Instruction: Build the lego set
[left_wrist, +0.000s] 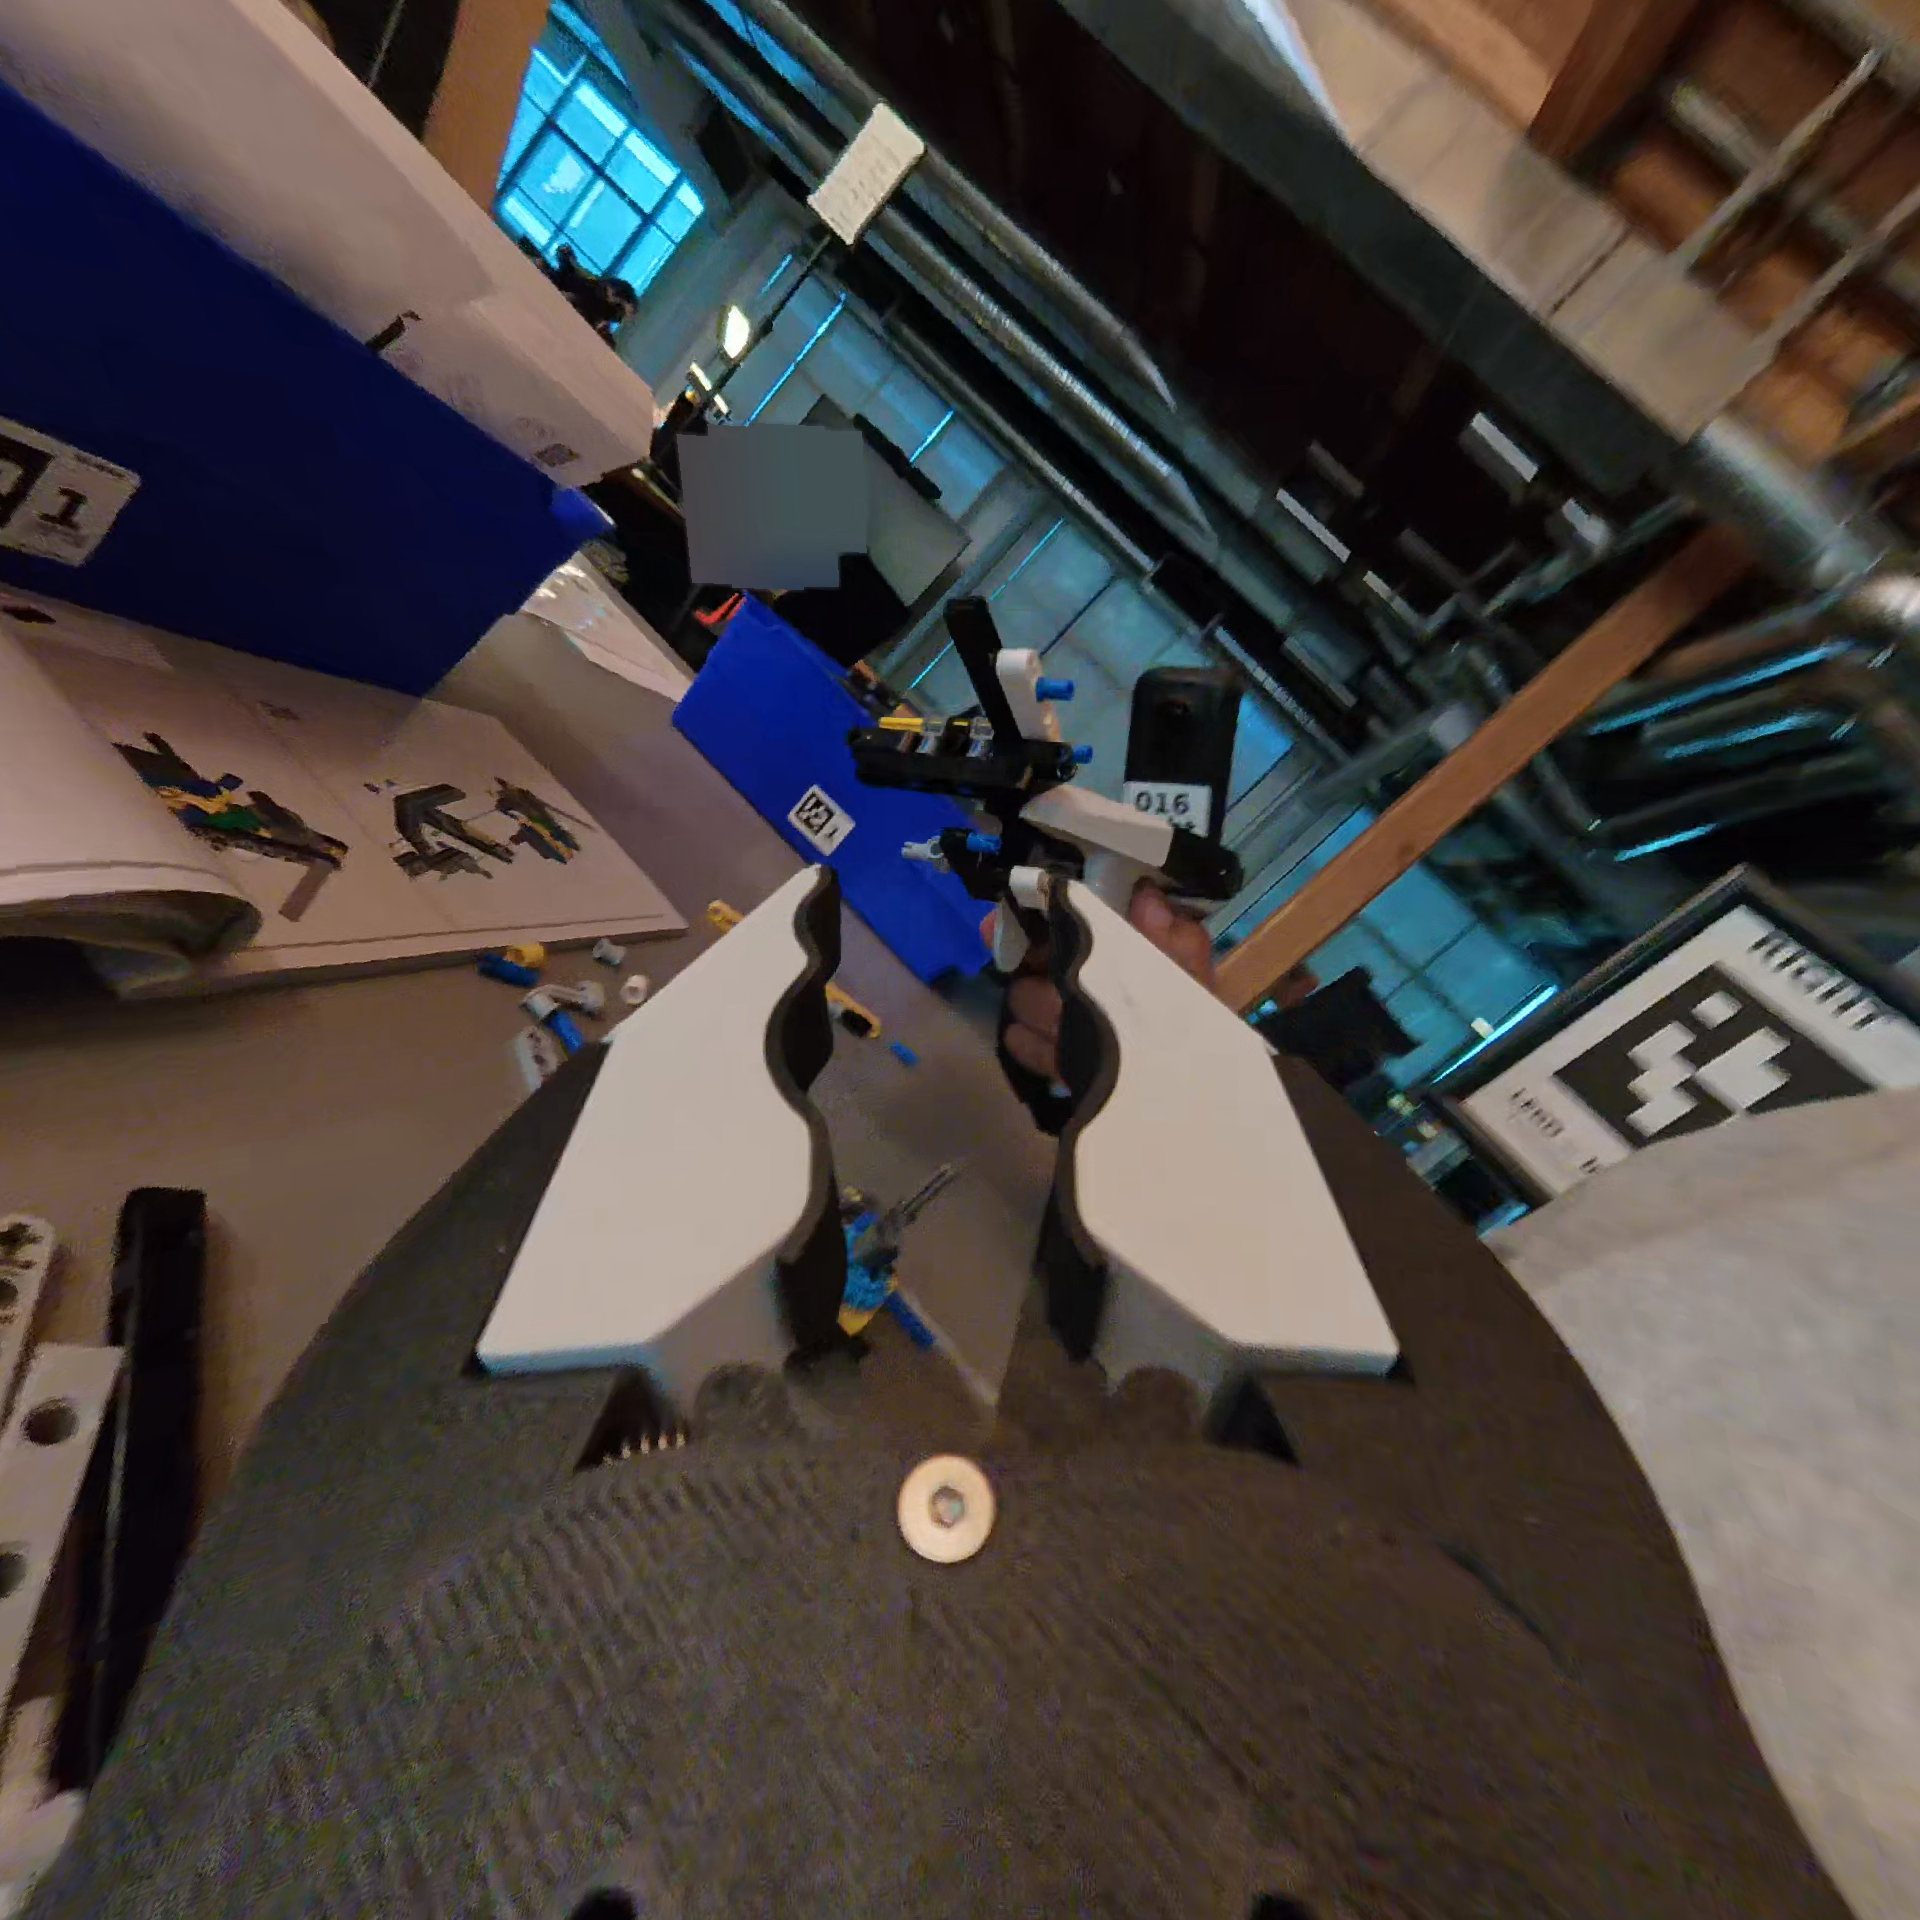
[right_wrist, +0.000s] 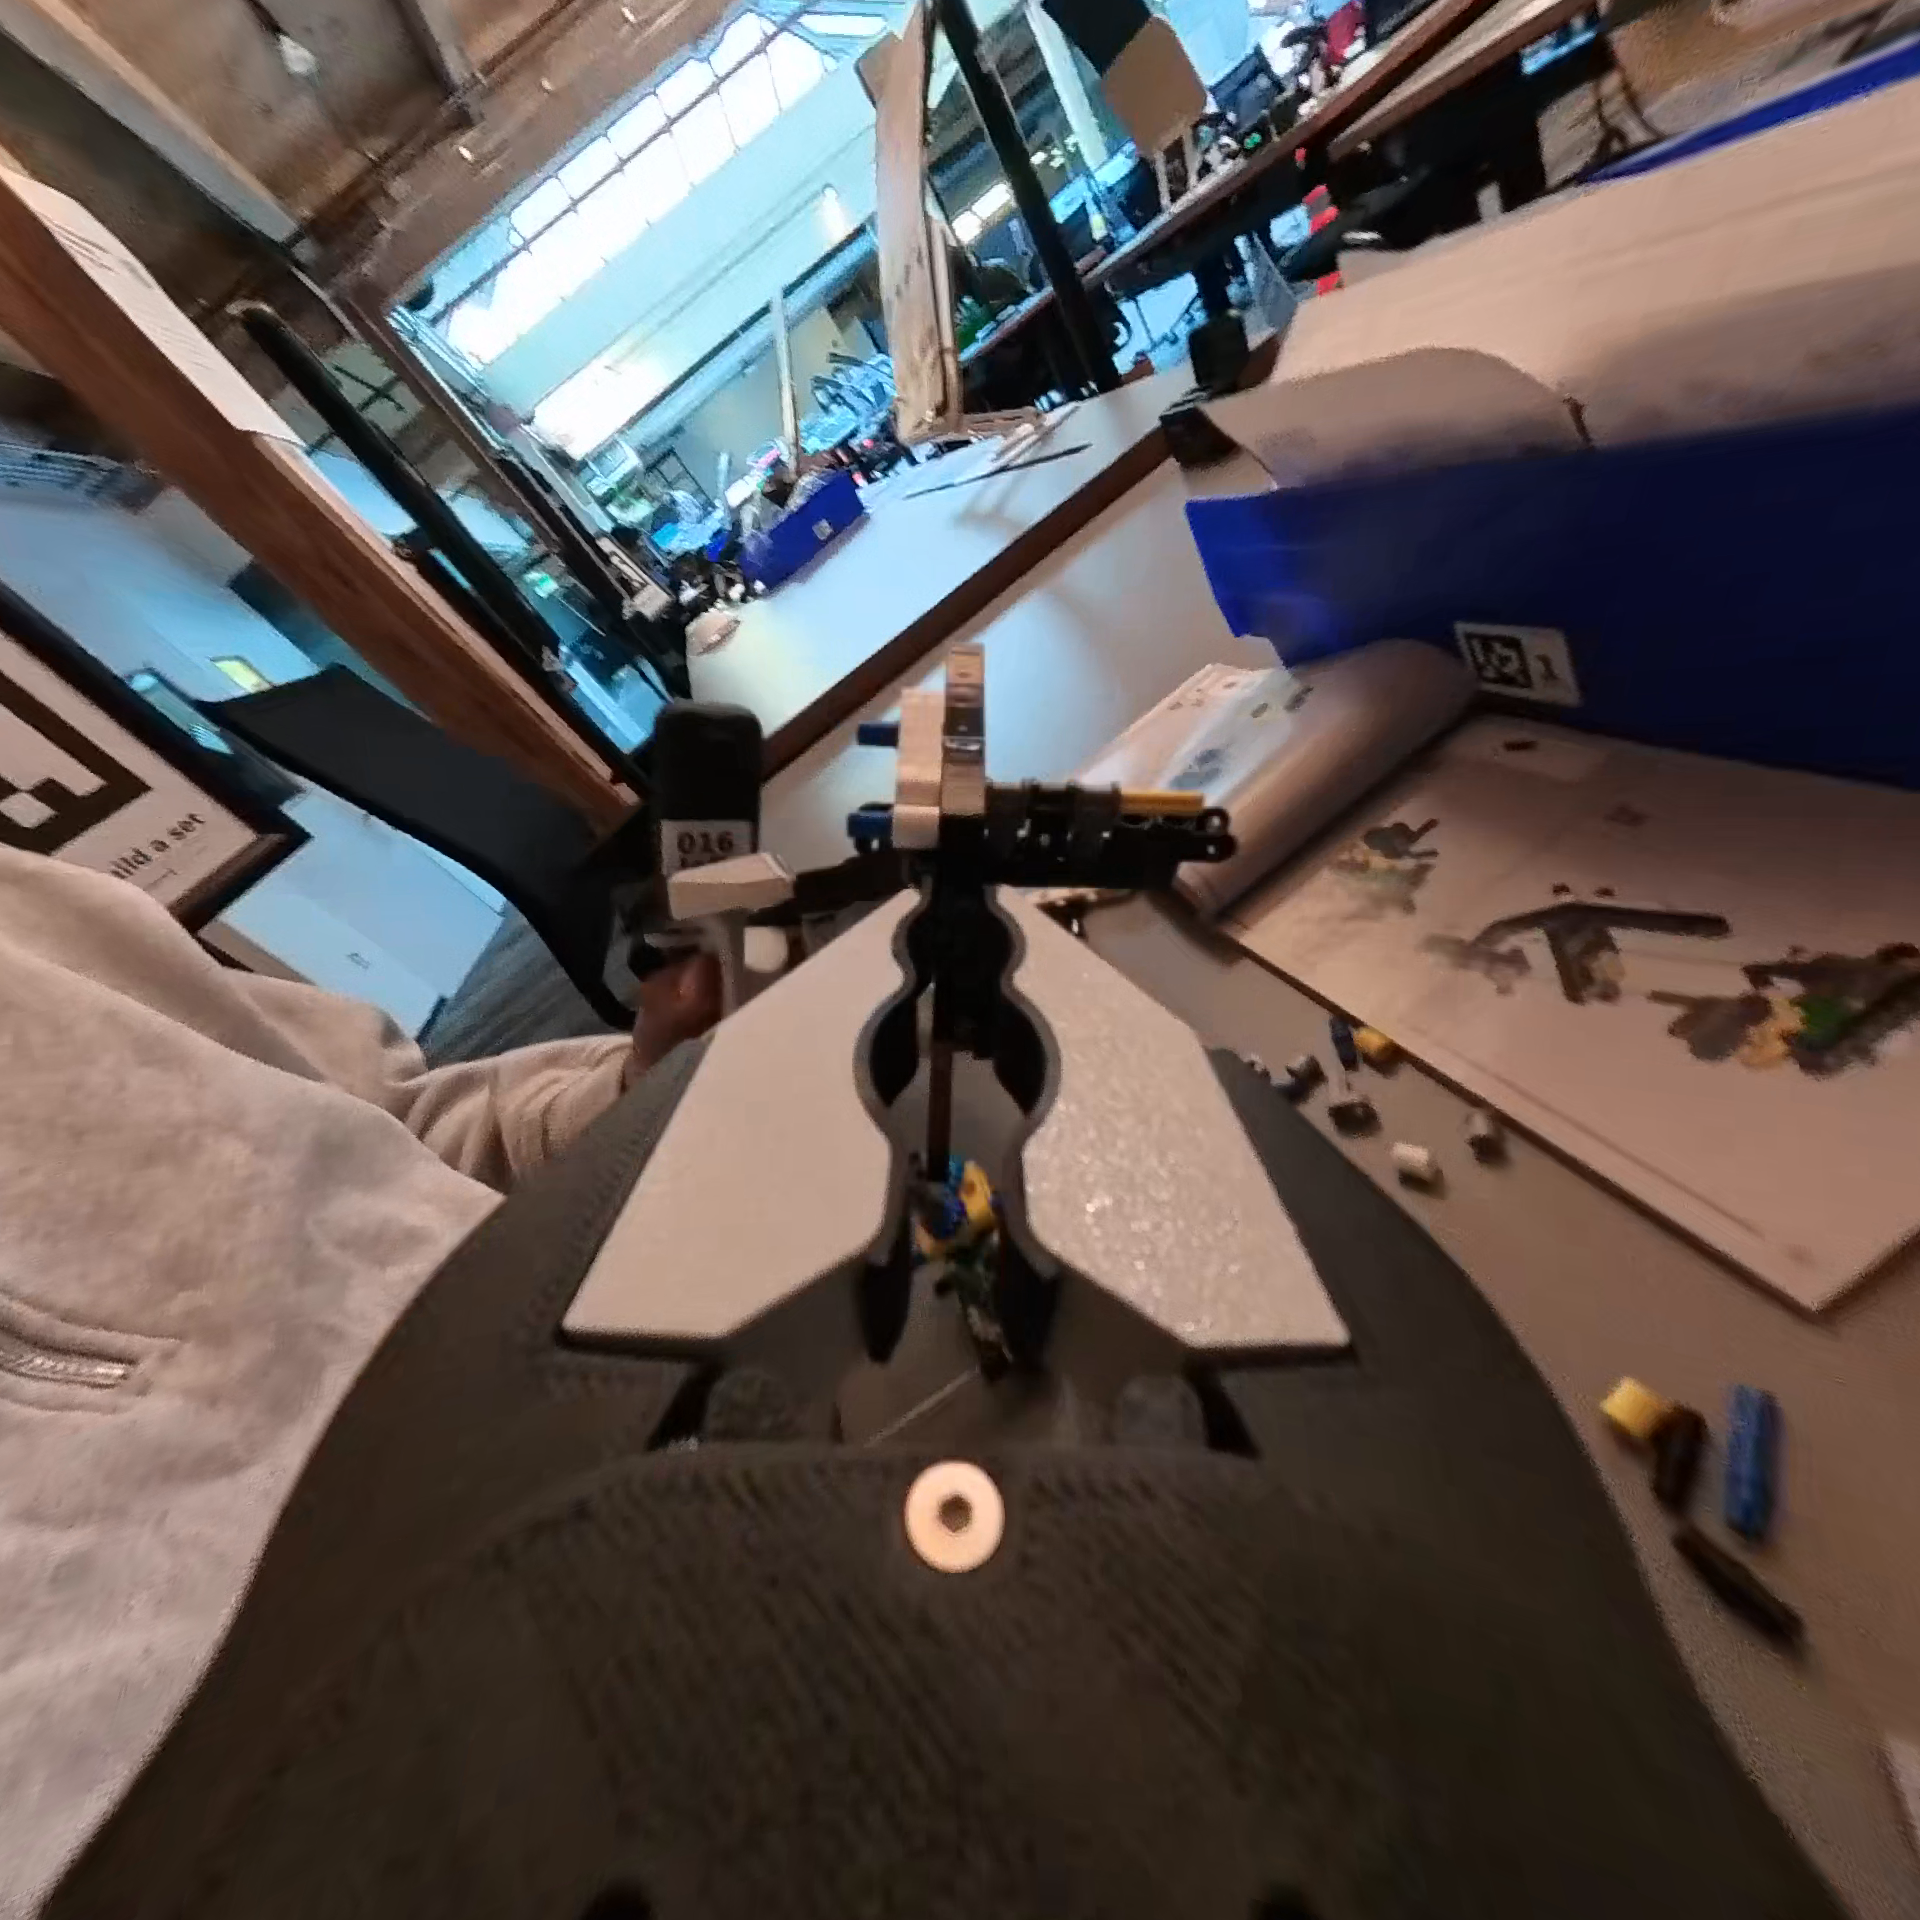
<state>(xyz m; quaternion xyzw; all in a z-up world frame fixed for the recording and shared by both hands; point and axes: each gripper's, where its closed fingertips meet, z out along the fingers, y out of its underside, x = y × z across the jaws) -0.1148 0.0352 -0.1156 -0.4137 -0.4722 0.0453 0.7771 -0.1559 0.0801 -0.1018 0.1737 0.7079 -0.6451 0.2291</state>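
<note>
The lego assembly (right_wrist: 1039, 821) is black with white panels, blue pins and a yellow axle, and it is held up above the grey table. My right gripper (right_wrist: 958, 914) is shut on a black beam under it. In the left wrist view the assembly (left_wrist: 977, 764) shows just beyond my left gripper (left_wrist: 935, 888), which is open and empty. Its right fingertip (left_wrist: 1055, 914) is close to a white piece. A hand (left_wrist: 1164, 925) and a black tagged camera (left_wrist: 1184, 748) show behind the assembly. A small blue and yellow build (right_wrist: 956, 1216) lies on the table below.
An open instruction booklet (right_wrist: 1558, 987) lies on the table, with blue bins (right_wrist: 1662, 571) behind it. Loose pieces (right_wrist: 1704, 1455) are scattered in front of the booklet. More pieces (left_wrist: 561, 997) and long beams (left_wrist: 62, 1403) lie at the left. A grey sleeve (right_wrist: 208, 1143) fills the left of the right wrist view. One gripper's finger ends stand about 7 cm off the other's.
</note>
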